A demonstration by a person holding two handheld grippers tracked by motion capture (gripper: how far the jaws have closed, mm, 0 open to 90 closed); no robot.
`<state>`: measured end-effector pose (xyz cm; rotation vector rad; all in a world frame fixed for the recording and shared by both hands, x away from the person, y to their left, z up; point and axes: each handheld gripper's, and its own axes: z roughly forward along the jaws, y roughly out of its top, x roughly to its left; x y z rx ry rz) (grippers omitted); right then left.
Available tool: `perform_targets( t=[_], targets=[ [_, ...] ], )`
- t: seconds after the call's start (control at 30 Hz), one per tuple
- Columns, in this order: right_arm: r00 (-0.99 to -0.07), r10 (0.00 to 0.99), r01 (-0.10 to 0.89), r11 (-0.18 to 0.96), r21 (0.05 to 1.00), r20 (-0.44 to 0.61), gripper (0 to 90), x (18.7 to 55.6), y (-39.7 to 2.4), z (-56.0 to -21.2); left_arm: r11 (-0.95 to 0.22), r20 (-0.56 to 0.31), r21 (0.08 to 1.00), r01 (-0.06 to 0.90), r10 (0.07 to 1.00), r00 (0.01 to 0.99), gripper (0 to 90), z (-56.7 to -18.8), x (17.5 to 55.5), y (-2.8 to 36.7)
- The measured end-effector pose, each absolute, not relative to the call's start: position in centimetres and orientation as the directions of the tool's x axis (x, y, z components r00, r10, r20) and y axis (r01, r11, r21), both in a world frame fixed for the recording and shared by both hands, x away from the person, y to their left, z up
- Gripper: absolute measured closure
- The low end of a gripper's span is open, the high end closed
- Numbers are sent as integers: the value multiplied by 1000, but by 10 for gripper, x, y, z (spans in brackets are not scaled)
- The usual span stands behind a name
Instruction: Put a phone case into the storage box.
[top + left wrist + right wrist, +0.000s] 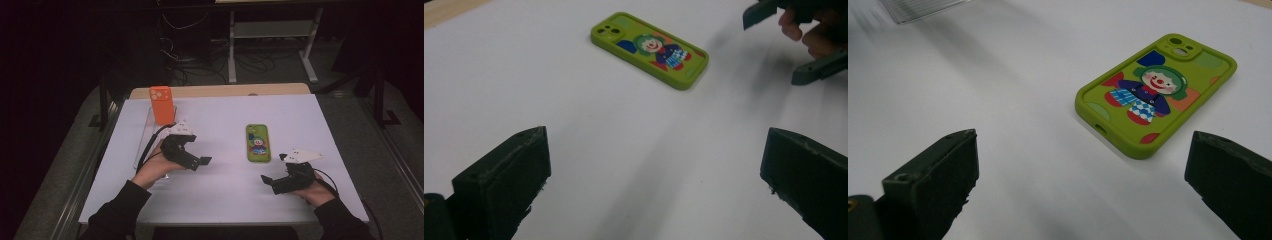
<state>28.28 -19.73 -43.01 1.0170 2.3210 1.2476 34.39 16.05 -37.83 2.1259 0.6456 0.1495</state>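
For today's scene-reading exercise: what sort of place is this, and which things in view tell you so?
Probably a lab or workshop bench set up for recording handling trials. A white table stands in a dark room, loose cables trail on the floor behind it, and a person holds a hand-held left claw near a green clown phone case.

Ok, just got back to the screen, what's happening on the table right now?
A person holds a two-jaw gripper in each hand over the white table. Both the left gripper and the right gripper are open and hold nothing. Between them a green phone case with a clown picture lies flat, untouched. An orange phone case stands upright at the far left, in a clear plastic holder.
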Motion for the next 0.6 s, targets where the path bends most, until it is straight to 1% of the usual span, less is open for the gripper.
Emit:
perform_targets(
  t=[0.03,0.1,0.13,0.17,0.23,0.27,0.3,0.4,0.5,0.57,0.6],
  targets=[
    [-693,719,444,362,819,57,2,283,-197,-429,-493,-113,784,378,485,867,0,-380,342,160],
    [-684,728,451,359,817,58,2,284,-197,-428,-499,-115,781,376,477,872,0,-382,334,156],
    [-683,729,449,358,818,56,2,284,-197,-427,-516,-97,778,360,467,879,0,-383,332,156],
    [-683,728,451,359,817,57,1,285,-197,-426,-512,-105,779,363,464,880,0,-385,328,154],
    [-679,732,457,361,813,57,2,286,-197,-426,-520,-92,779,351,458,884,0,-389,325,153],
    [-677,733,462,363,809,57,2,286,-196,-425,-511,-117,777,367,457,882,0,-392,322,151],
    [-675,735,466,363,807,59,2,287,-196,-425,-520,-104,776,358,455,885,0,-394,321,149],
    [-670,739,476,364,801,62,6,292,-194,-421,-528,-120,765,368,444,888,0,-399,321,146],
    [-665,743,488,358,796,74,69,299,-190,-416,-530,-123,760,377,452,883,0,-402,321,146],
    [-667,741,499,363,787,82,137,305,-186,-414,-531,-120,762,372,449,885,0,-404,322,146],
    [-667,741,504,368,781,81,147,308,-183,-413,-534,-119,759,372,449,886,0,-405,322,146]
  ],
)
